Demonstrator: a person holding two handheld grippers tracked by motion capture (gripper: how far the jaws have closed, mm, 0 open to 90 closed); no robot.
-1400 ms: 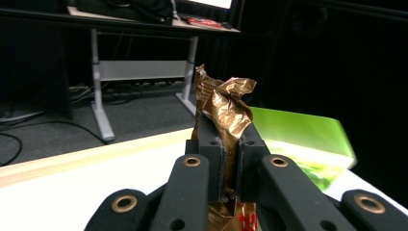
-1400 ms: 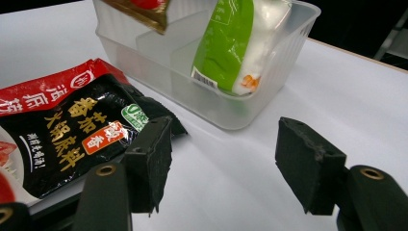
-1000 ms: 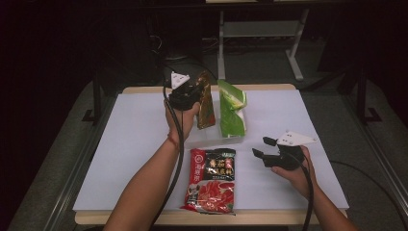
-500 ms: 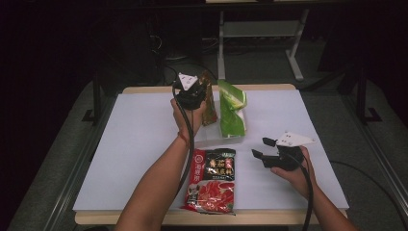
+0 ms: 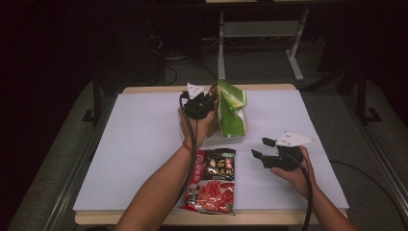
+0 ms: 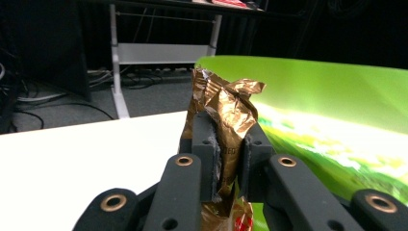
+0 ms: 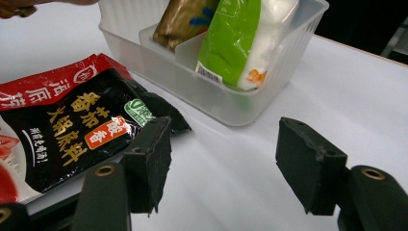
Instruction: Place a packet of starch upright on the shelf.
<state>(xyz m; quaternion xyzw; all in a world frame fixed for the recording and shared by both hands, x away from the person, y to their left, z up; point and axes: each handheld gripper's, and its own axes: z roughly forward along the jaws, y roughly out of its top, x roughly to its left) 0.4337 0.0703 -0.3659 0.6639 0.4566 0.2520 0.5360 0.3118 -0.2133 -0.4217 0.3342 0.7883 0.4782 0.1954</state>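
My left gripper [image 5: 210,99] stands over a clear plastic bin [image 5: 215,140] at the back middle of the white table. A crumpled gold packet [image 6: 226,106] stands upright in the bin, and its top sits between the pads [image 6: 210,154]. The jaws have just been opening, but the pads still touch the foil. A green packet [image 5: 232,109] stands against the gold one [image 5: 215,92] on its right. My right gripper [image 5: 262,150] hovers open over the table at the front right, with nothing between its jaws. A red and black sauce packet [image 5: 214,180] lies flat at the front middle.
In the right gripper view my right gripper [image 7: 223,163] faces the bin's [image 7: 226,103] front wall, with the sauce packet [image 7: 62,130] at its left. An inner divider separates the gold packet [image 7: 185,19] from the green one [image 7: 231,38]. A white desk frame [image 5: 262,33] stands behind the table.
My left hand has sunk and shifted right, and the gold packet now stands upright beside the green packet. The right hand has not moved.
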